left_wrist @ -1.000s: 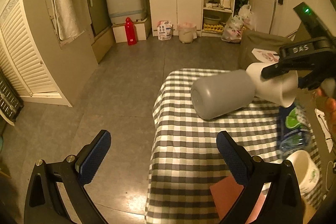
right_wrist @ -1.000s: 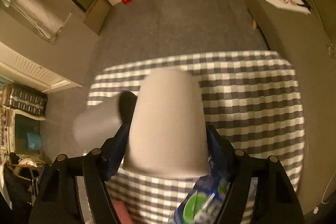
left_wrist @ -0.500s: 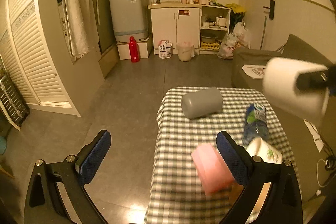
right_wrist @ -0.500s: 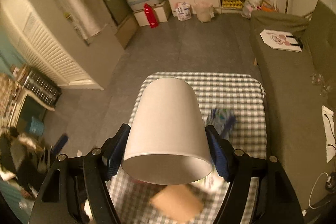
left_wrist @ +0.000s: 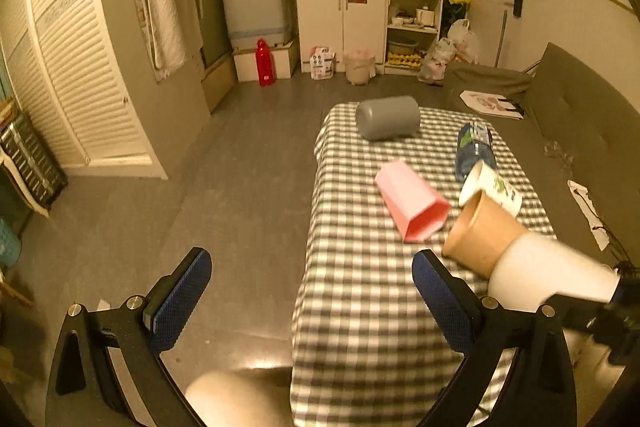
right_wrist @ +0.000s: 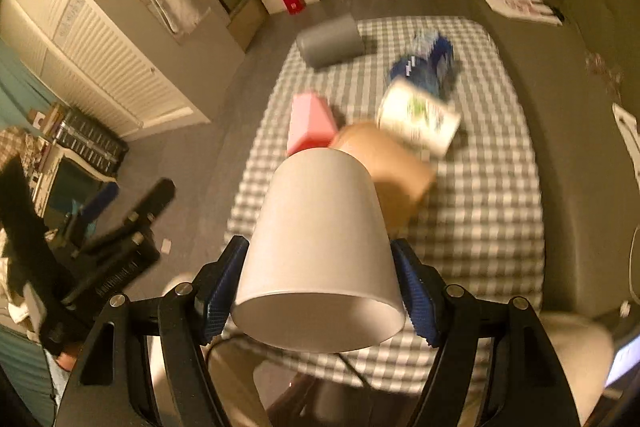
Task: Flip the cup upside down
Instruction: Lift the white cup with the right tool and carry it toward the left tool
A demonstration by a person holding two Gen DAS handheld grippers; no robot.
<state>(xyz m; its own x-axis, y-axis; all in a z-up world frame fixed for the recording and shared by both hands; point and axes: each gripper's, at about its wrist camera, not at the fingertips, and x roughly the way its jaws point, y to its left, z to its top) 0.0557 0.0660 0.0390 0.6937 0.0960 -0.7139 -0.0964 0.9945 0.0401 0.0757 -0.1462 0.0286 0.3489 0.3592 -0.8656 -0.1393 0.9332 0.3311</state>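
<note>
My right gripper (right_wrist: 320, 291) is shut on a white cup (right_wrist: 320, 251), held in the air above the near end of the checked table (right_wrist: 480, 227), its open mouth toward the camera. The white cup also shows in the left wrist view (left_wrist: 548, 279) at the right edge, lying sideways. My left gripper (left_wrist: 312, 299) is open and empty, off the table's near left corner over the floor; it shows in the right wrist view (right_wrist: 120, 223) too.
On the checked cloth (left_wrist: 360, 287) lie a grey cup (left_wrist: 386, 117), a pink cup (left_wrist: 412, 207), a brown paper cup (left_wrist: 480, 233), a white printed cup (left_wrist: 492, 187) and a blue packet (left_wrist: 472, 147). A sofa (left_wrist: 580, 115) runs along the right.
Both grippers pulled back toward the near end of the table. The white cup came lower and nearer, still gripped. More of the table and its cups came into view.
</note>
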